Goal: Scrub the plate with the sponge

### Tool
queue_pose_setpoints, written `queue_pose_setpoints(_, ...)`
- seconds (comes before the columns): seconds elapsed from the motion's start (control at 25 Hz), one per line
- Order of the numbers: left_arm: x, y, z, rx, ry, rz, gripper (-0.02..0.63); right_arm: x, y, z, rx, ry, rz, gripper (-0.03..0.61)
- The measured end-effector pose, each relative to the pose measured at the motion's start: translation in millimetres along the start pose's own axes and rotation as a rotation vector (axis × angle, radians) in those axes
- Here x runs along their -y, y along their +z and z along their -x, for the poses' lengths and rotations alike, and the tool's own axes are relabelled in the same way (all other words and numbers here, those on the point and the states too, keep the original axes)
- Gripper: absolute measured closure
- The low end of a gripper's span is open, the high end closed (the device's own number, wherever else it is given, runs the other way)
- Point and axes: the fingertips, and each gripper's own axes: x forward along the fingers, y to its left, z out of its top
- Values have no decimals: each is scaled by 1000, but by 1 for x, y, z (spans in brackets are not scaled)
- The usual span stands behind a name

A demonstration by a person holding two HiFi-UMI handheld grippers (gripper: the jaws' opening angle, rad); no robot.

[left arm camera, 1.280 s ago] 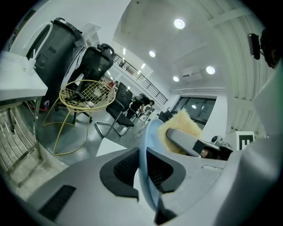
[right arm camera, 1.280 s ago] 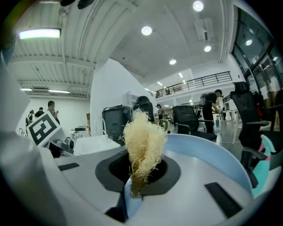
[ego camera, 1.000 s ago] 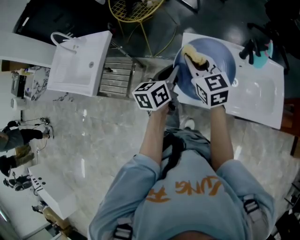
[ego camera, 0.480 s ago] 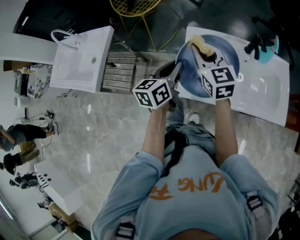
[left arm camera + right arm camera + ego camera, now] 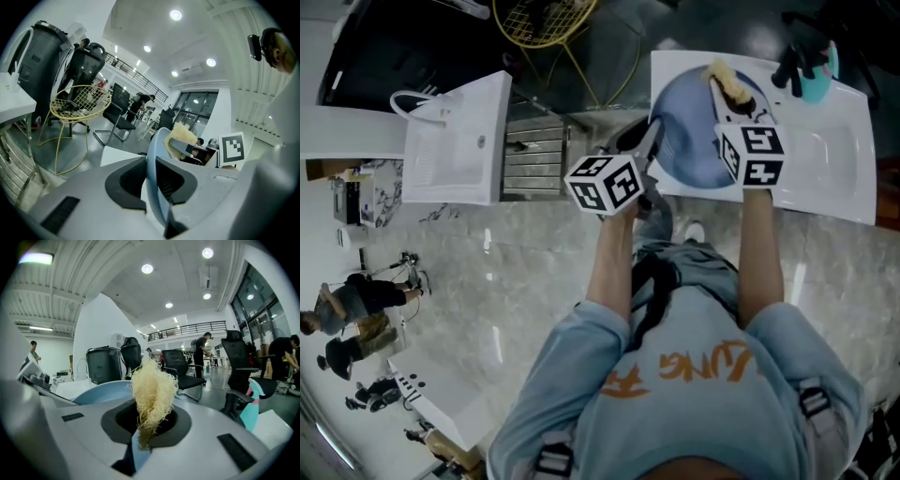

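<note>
left gripper (image 5: 154,176): jaws clamped on the rim of the blue plate (image 5: 151,150); from where I'm driving, the left gripper view has the plate edge-on, standing upright between the pads
right gripper (image 5: 146,423): jaws pinched together on the yellow fibrous sponge (image 5: 152,387); the tuft sticks up out of them, with the plate as a blue arc just behind and to the left
only in the head view: the plate's full round face; the left gripper has its left rim and the sponge lies over its far rim; I can't tell from above how hard it presses
only in the gripper views: the grips themselves; the marker cubes hide the jaws from above
where the plate is: over the white sink top (image 5: 834,159), at its left end
edges: the plate's left rim lines up roughly with the sink top's left edge; its near rim stays inside the front edge
room to the right: white basin between the plate and a teal object (image 5: 817,80) at the far corner, well apart from the plate
room to the left: a metal grille (image 5: 534,155), then a second white sink unit (image 5: 455,141)
farther off: a yellow wire chair (image 5: 539,19) beyond the gap; then office chairs and people in an open hall
</note>
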Motion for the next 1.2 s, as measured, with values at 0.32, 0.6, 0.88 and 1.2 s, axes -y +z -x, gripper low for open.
queue_pose_setpoints(0.32, 11, -2, -12, -16, -28, 0, 569, 59, -22, 29, -52, -191, -55, 546)
queue_pose_setpoints(0.6, 10, -15, -21, -26, -18, 25, 568, 78, -50, 48, -127, -247, -108, 546)
queue_pose_setpoints(0.88, -1, -20, -12, -16, 27, 61, 568, 5, -19, 31, -43, 34, -80, 546)
queue_pose_setpoints(1.2, -20, -18, 8, 23, 75, 86, 568, -100, -23, 6, -75, 337, -1, 546)
